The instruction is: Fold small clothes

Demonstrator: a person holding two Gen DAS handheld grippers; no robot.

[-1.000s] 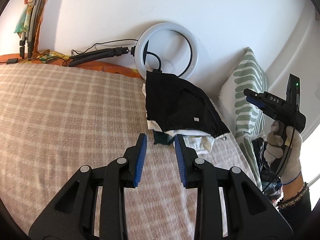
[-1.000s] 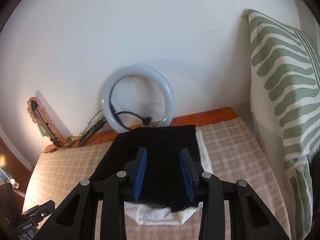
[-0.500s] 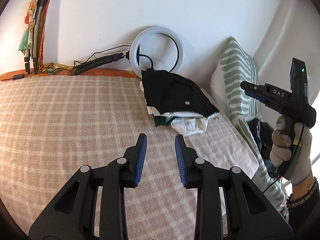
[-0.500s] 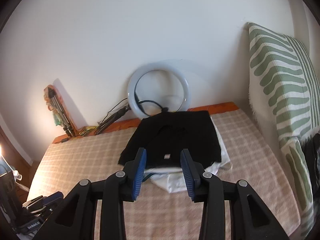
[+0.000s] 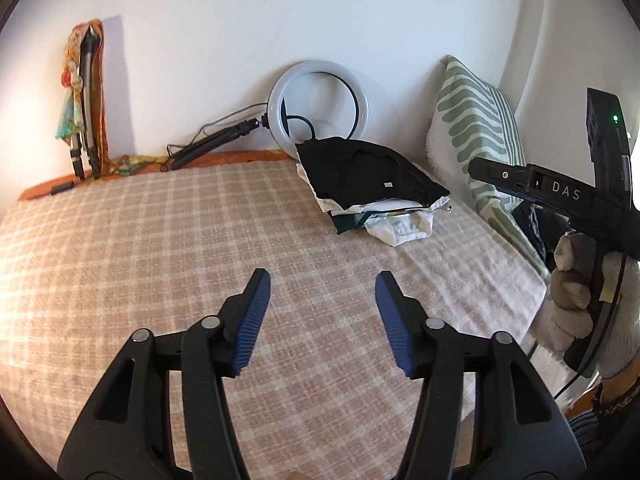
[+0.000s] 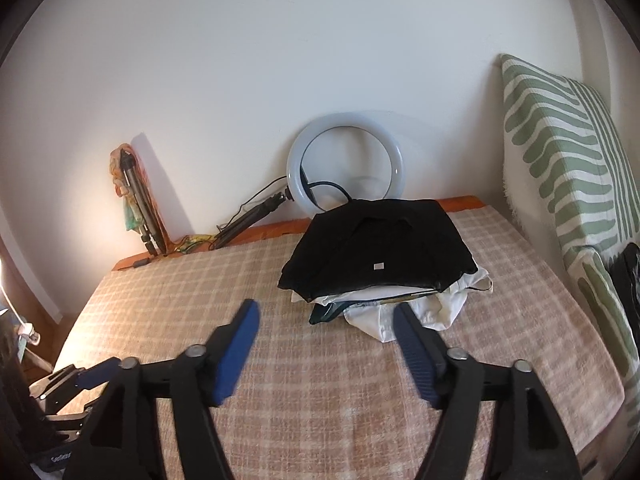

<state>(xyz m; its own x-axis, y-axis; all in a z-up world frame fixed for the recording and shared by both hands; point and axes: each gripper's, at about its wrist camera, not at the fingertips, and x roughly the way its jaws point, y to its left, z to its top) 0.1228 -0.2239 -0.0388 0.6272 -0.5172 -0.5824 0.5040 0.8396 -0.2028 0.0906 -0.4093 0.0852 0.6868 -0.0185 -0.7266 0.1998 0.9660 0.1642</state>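
— Where's the stack of folded clothes?
— At the bed's far edge, right side, a black garment on top, against the ring light.
— And the left gripper?
— Jaws spread, nothing between them. The right gripper hangs above the bed's right edge.

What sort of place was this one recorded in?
Most likely a bedroom. The work surface is a bed with a checked cover, a striped pillow leans on the wall, and folded clothes are stacked by a ring light.
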